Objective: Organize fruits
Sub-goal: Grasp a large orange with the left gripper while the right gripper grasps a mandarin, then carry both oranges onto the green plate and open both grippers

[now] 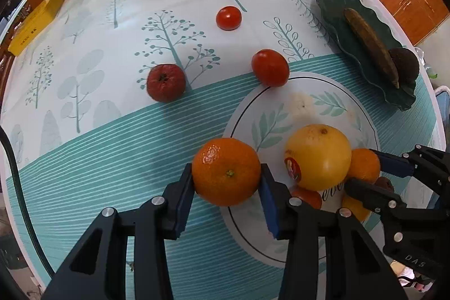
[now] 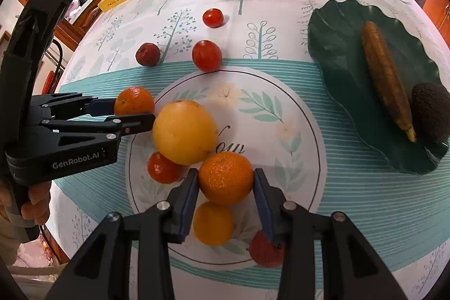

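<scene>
Step in hand: both tongs are closed on fruit, 1 piece each; I judge this the grasp stage of sorting, lift not yet begun.

My left gripper (image 1: 227, 182) clamps a mandarin (image 1: 226, 171) between its blue pads; this fruit sits at the left rim of the round white plate (image 1: 323, 92), partly over the edge.

My right gripper (image 2: 226, 183) clamps a second orange (image 2: 225, 178) inside that plate, just beside the large yellow citrus (image 2: 184, 131), which stands near the plate's centre.

Loose items: 2 tomatoes (image 1: 270, 67) and a wrinkled red fruit (image 1: 166, 82) lie beyond the plate's far rim; the nearer tomato touches that rim; more small fruit lies in the plate under my right tongs.

The green leaf dish (image 2: 337, 47), right of the plate, holds a banana (image 2: 385, 78) and an avocado (image 2: 431, 111).

Next move, in my judgement: raise each fruit straight clear of its neighbours, the right 1 carefully, since the yellow citrus may roll; destination cannot be told.
</scene>
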Available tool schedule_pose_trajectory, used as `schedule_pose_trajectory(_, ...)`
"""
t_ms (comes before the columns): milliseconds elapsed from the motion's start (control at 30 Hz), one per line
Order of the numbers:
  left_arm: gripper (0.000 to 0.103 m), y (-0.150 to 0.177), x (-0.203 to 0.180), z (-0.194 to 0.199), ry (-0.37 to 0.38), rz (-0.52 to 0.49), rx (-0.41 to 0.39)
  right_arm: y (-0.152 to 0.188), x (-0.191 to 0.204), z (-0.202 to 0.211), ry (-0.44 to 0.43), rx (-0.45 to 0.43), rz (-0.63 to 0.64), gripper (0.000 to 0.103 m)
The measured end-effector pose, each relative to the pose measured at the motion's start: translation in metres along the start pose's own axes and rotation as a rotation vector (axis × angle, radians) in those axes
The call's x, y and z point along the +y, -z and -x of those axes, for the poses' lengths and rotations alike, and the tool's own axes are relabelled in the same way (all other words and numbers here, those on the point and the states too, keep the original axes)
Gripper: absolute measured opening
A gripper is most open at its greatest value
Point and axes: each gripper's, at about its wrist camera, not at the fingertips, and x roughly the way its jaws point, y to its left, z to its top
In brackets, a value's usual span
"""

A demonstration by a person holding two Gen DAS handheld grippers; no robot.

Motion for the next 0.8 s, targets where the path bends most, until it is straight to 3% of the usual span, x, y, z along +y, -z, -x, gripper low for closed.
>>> schedule_pose_trajectory(800,0.042,0.048,-0.024,0.105,0.065,0.004,-0.126,0.034,0.028,0.088,0.064,-0.163,0.016,0.039)
